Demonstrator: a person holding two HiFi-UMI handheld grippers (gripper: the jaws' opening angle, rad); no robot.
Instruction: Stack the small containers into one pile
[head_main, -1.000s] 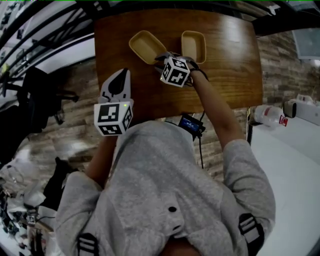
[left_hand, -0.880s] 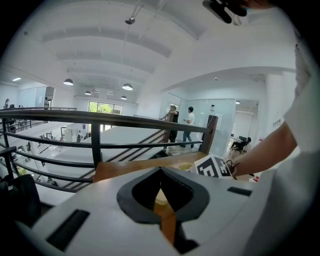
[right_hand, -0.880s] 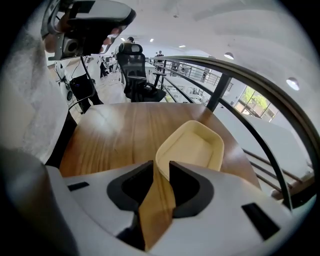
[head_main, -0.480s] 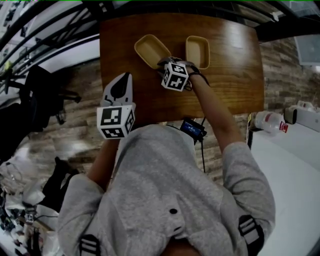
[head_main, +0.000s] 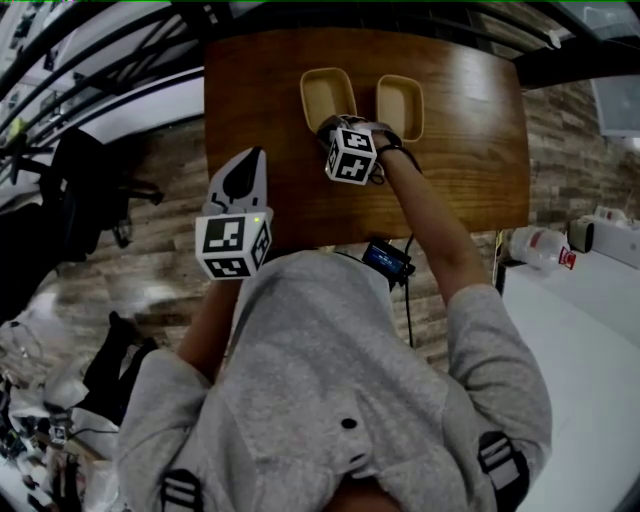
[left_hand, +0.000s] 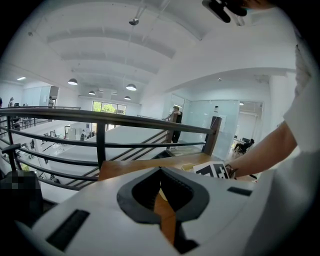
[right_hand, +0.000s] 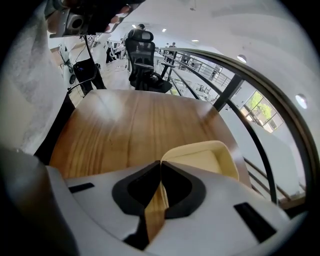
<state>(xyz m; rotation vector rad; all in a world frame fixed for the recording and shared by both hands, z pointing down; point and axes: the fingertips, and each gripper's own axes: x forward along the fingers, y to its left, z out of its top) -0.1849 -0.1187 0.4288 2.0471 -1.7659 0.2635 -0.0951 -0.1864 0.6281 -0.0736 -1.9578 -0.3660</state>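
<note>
Two cream, shallow containers lie side by side at the far end of the wooden table (head_main: 460, 160): the left container (head_main: 325, 95) and the right container (head_main: 402, 105). My right gripper (head_main: 340, 124) points steeply down at the left container's near right corner. Its jaws have just been closing, and in the right gripper view they (right_hand: 160, 165) pinch that container's thin rim (right_hand: 205, 155). My left gripper (head_main: 252, 152) hovers at the table's left edge, away from both containers. Its jaws (left_hand: 160, 171) meet at the tips with nothing between them.
A black metal railing (left_hand: 100, 120) runs beyond the table's far side. A small black device (head_main: 385, 257) sits at the table's near edge. An office chair (right_hand: 145, 55) stands off one end. A white bottle (head_main: 540, 243) lies to the right, off the table.
The left container has swung from a slanted lie to parallel with the right one and nearer it. The right gripper's jaws have shut on its rim. The left gripper has stayed put.
</note>
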